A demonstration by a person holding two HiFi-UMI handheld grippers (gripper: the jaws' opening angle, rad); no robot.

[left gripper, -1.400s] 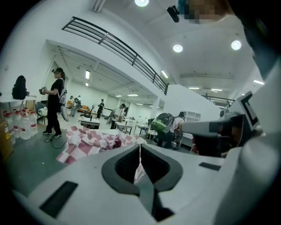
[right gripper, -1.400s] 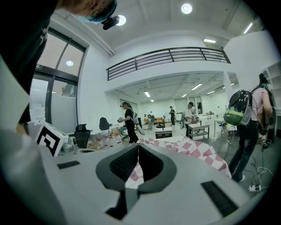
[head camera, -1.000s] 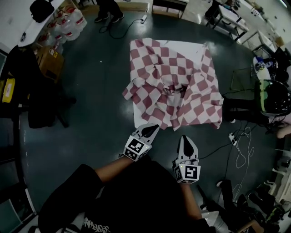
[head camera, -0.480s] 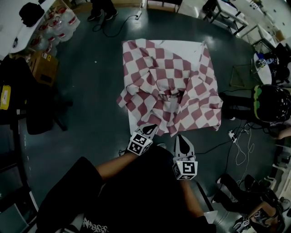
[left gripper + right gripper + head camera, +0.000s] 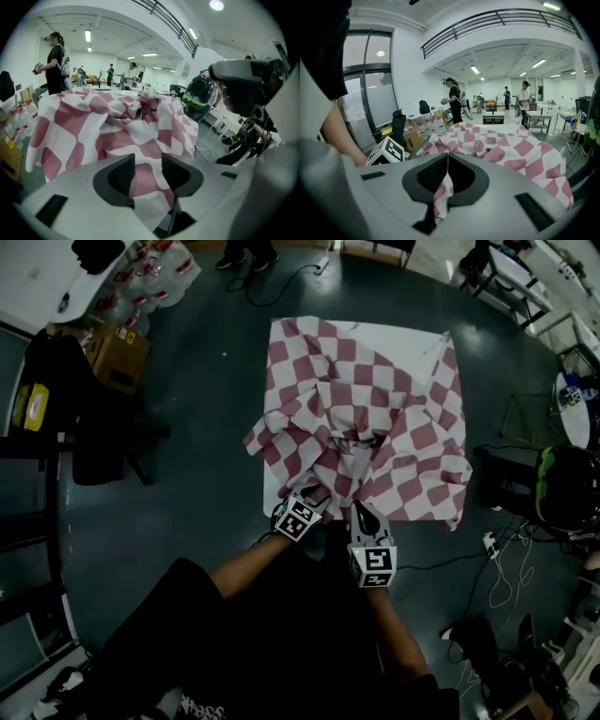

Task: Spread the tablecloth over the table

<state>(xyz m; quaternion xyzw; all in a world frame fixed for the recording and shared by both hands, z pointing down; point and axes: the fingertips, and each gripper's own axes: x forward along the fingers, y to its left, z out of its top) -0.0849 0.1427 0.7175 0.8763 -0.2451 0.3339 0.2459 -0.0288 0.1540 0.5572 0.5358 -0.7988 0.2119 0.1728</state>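
A red-and-white checked tablecloth (image 5: 375, 399) lies crumpled on a white table (image 5: 270, 498), bunched toward the middle and hanging over the near and right edges. My left gripper (image 5: 314, 495) is at the cloth's near edge. Its jaws have just been opening and stand apart (image 5: 147, 171); the cloth (image 5: 117, 122) shows between them, and the pads do not press on it. My right gripper (image 5: 361, 514) is beside it, jaws shut (image 5: 447, 173). A fold of cloth (image 5: 443, 197) shows just below its touching pads. Whether it is pinched I cannot tell.
Dark floor surrounds the table. A cardboard box (image 5: 122, 343) and water bottles (image 5: 155, 273) stand at the far left, with a black chair (image 5: 94, 437) nearer. Cables (image 5: 506, 568) and a dark helmet-like thing (image 5: 562, 484) lie to the right. People stand far behind the table (image 5: 454, 101).
Both grippers have moved forward and down from over the floor to the cloth's near edge. The cloth itself lies as before.
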